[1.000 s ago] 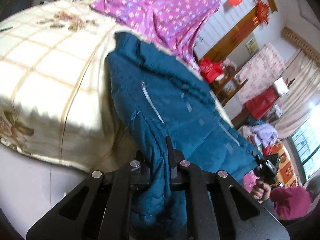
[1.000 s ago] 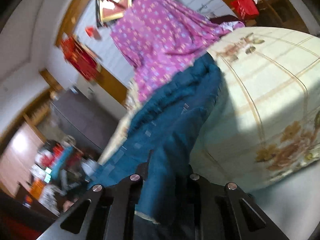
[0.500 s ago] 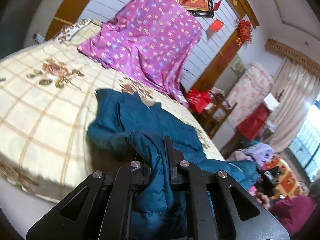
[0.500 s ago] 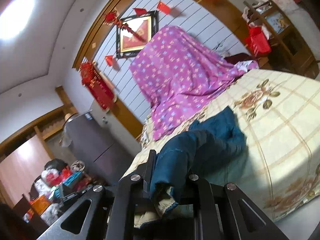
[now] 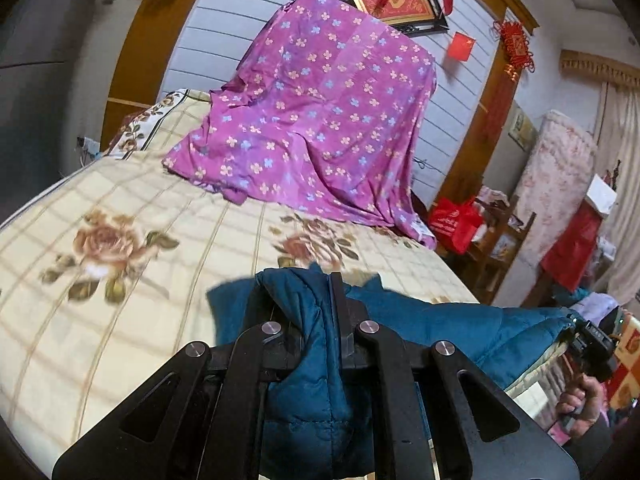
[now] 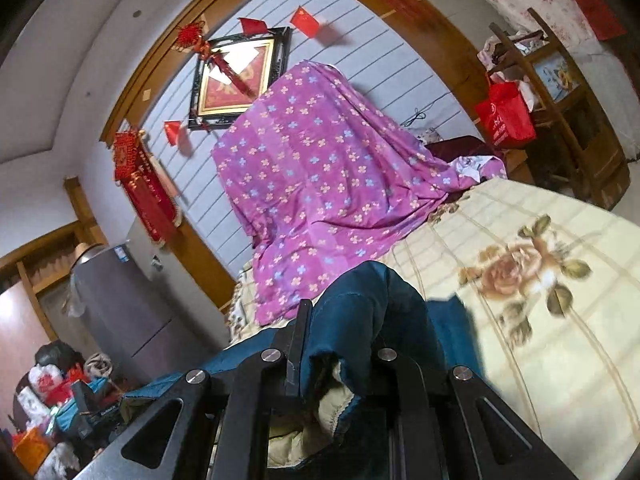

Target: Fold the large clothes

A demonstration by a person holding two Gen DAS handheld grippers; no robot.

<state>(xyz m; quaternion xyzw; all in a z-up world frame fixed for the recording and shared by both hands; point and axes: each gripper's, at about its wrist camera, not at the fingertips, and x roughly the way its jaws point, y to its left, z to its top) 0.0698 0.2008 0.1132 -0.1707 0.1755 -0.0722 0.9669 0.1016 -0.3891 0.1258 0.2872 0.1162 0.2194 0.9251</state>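
Left wrist view: left gripper (image 5: pixel 316 304) fingers closed on a fold of the teal quilted coat (image 5: pixel 440 328), which stretches above the near edge of the bed (image 5: pixel 120 280) toward the right gripper (image 5: pixel 592 344), held in a hand (image 5: pixel 580 404). Right wrist view: right gripper (image 6: pixel 340 320) fingers pinch the coat's other end, pale lining showing. Behind, a purple floral cloth (image 6: pixel 320 184) drapes at the bed's head.
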